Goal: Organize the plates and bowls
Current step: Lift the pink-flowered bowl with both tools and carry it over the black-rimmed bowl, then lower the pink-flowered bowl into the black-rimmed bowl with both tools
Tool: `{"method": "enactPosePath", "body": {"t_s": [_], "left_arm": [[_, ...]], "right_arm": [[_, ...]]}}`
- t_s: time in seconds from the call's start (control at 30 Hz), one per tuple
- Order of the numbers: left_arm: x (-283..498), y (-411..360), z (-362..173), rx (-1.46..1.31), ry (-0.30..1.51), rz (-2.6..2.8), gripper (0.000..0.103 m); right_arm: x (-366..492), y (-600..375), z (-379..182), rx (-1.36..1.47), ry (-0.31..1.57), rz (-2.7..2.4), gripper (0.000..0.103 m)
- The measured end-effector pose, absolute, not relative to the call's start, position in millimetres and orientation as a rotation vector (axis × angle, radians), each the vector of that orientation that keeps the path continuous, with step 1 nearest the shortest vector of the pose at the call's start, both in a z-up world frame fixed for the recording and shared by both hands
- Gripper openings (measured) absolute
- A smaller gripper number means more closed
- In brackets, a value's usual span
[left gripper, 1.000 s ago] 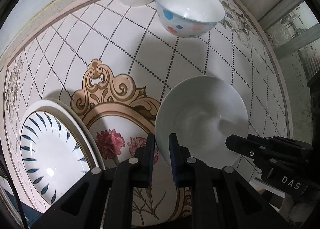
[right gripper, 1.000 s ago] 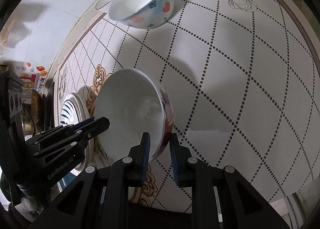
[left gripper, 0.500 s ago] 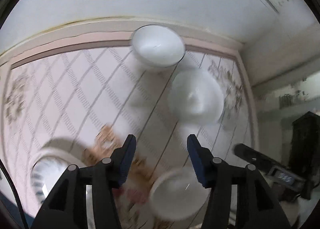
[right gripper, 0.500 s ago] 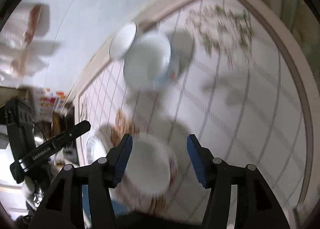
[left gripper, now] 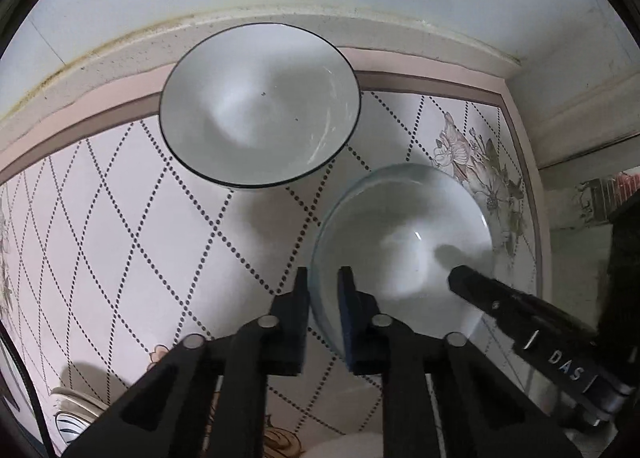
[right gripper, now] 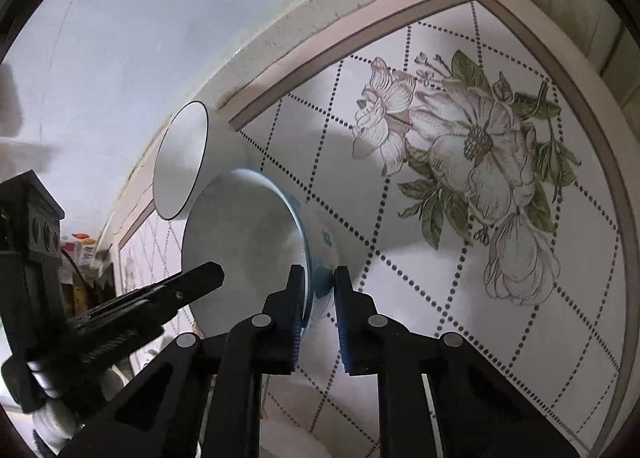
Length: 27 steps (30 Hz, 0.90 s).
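Observation:
A white bowl with blue dots (left gripper: 400, 242) stands on the patterned table near the back right corner. My left gripper (left gripper: 323, 290) is shut on its left rim. My right gripper (right gripper: 318, 286) is shut on its right rim, one finger inside and one outside; the bowl (right gripper: 248, 250) shows side-on there. A white bowl with a thin dark rim (left gripper: 260, 106) stands just behind it by the wall, also in the right wrist view (right gripper: 182, 162). Each gripper's fingers show in the other's view.
The table's pink border and the wall run close behind the bowls. A striped plate's edge (left gripper: 68, 418) shows at the lower left. Another white dish's rim (left gripper: 344, 446) shows at the bottom edge. A flower print (right gripper: 480, 162) marks the table corner.
Both grippers let go of the plain white bowl, opened, moved toward the back of the table, and have now shut on the rims of the dotted bowl.

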State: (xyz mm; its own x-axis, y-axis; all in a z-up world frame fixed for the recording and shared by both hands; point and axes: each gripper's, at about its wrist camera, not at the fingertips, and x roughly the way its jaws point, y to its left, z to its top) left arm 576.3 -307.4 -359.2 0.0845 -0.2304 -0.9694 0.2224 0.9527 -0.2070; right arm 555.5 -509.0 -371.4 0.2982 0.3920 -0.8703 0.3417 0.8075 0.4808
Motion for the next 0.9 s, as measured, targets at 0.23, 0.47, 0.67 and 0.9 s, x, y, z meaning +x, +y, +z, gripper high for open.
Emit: {"method": "enactPosePath", "body": {"t_s": [0.23,0.47,0.67,0.9], "left_arm": [[569,-303,-349,-0.002,1.421,-0.327,0.009],[539,-290,-310,-0.010,1.375,-0.352,0.009],[495,-275,-277,-0.024,1.362,-0.393,0.009],[447,-258,-272,-0.015,1.409,-0.412,0.009]], "right_arm": [[549,-501,-361,0.628,1.293,0.045,0.015],[525,-495,-329,0.607,1.267,0.084,0.015],[484,-485,-292,0.589,1.249,0.136,0.016],[433,-469,-280,0.612,1.280,0.181,0.016]]}}
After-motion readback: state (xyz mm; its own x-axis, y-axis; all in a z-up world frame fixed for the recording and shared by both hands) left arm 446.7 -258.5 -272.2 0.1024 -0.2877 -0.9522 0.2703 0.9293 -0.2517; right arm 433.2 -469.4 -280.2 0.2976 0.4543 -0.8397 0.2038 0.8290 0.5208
